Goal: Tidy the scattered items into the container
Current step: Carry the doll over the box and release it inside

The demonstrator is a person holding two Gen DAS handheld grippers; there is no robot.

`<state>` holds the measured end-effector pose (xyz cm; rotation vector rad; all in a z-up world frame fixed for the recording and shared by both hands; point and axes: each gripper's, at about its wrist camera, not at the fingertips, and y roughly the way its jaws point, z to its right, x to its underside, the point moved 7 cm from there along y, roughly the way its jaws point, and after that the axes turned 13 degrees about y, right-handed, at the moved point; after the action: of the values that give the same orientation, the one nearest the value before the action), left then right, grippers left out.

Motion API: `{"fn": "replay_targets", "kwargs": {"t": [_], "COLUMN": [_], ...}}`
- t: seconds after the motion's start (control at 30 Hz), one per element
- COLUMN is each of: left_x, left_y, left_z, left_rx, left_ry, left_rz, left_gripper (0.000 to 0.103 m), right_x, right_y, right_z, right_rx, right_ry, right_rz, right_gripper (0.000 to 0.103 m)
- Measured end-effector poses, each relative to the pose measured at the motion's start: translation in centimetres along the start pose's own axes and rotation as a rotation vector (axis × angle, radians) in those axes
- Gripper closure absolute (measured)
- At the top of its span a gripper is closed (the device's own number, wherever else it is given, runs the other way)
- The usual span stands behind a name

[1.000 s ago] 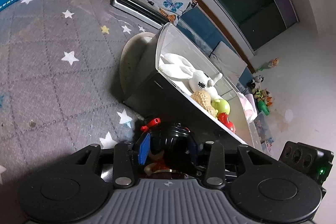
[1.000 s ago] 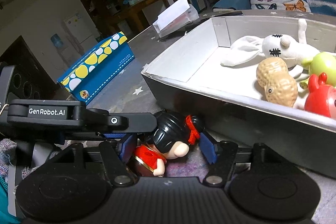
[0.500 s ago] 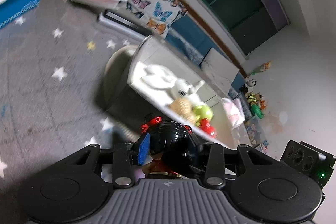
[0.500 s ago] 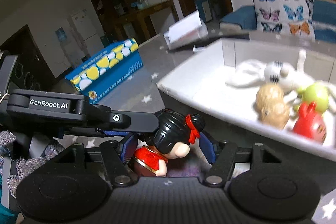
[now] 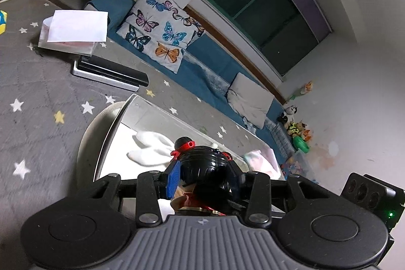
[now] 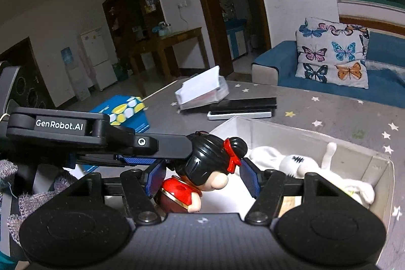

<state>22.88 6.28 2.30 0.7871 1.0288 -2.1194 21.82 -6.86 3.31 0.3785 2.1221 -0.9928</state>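
change: I am lifting the doll figurine point(image 6: 210, 168) off the star mat, now over the white box point(image 6: 379, 168) | grip: left gripper point(image 5: 205, 180) and right gripper point(image 6: 202, 177) both clamping it | next: lowering it beside the plush rabbit point(image 6: 298, 163)

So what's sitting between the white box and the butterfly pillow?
Left wrist view: only starred grey mat between the white box and the butterfly pillow. A flat black-and-white case lies off to the side, nearer the stack of papers.
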Motion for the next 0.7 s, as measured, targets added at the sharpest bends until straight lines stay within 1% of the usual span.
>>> {"fn": "replay_targets", "kwargs": {"t": [0.23, 0.43, 0.53, 0.7], "left_x": [-0.3, 0.6, 0.8, 0.8], "left_y": [2.6, 4.8, 5.4, 6.1], "left_z": [-2.0, -3.9, -4.1, -3.4], "left_rx": [-0.023, -0.061, -0.078, -0.117], "left_ry": [-0.023, -0.041, -0.020, 0.055], "left_rz": [-0.035, -0.089, -0.102, -0.124], "left_gripper": [0.060, 0.061, 0.062, 0.062], "right_x": [-0.9, 0.0, 0.4, 0.8], "right_y": [3.2, 6.3, 7.4, 8.4], "right_z": [1.9, 3.4, 3.9, 4.5], "right_rx": [0.018, 0.050, 0.059, 0.077], "right_ry": [0.007, -0.001, -0.007, -0.020], "right_rz": [-0.055, -0.130, -0.164, -0.205], "right_gripper": [0.038, 0.038, 0.038, 0.039]}}
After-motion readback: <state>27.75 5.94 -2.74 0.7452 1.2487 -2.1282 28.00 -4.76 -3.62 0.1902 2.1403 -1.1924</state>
